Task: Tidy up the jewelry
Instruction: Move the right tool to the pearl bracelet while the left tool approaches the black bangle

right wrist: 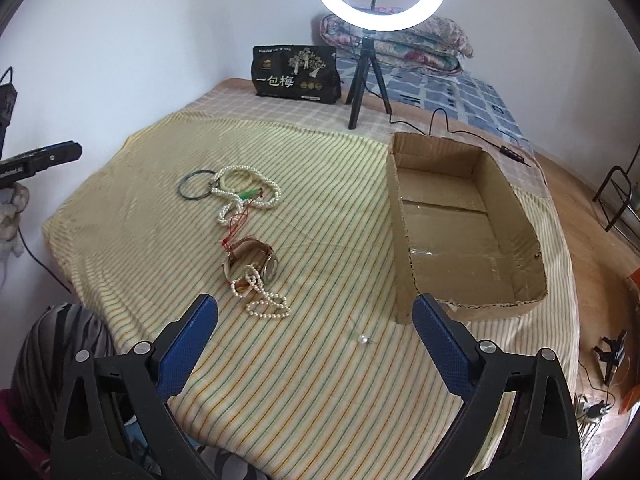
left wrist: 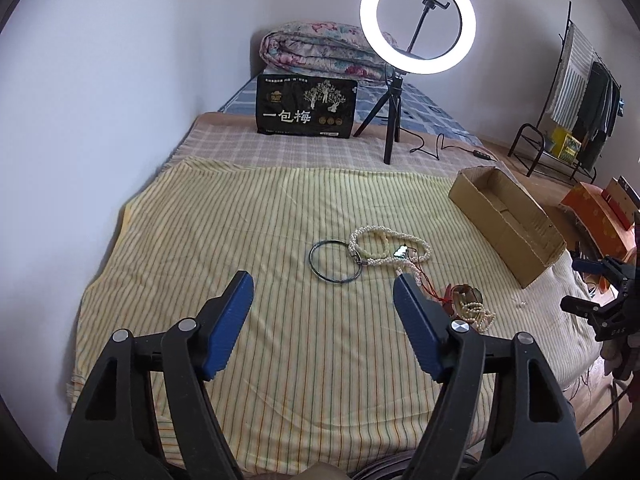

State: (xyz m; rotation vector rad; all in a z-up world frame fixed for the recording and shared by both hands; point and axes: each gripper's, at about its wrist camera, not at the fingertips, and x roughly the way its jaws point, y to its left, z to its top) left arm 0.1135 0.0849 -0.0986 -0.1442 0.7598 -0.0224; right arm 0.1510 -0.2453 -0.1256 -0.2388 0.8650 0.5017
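Broadly, a striped yellow cloth (right wrist: 320,240) covers the bed, with an empty cardboard box (right wrist: 516,216) at its right side. Left gripper (left wrist: 323,286) and right gripper (right wrist: 315,309) both hover with jaws apart, gripping nothing — ahead lie pearl strands (right wrist: 244,192), a metal bangle (left wrist: 335,262), a watch (right wrist: 256,266).

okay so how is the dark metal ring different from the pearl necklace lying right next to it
The dark metal ring is one thin, smooth, rigid hoop; the pearl necklace is a chain of many small white beads. The ring lies as a plain open circle, while the necklace is heaped in several tangled loops. The ring sits on the side away from the cardboard box, the necklace nearer it. Both lie flat on the striped cloth, edges overlapping, neither held.
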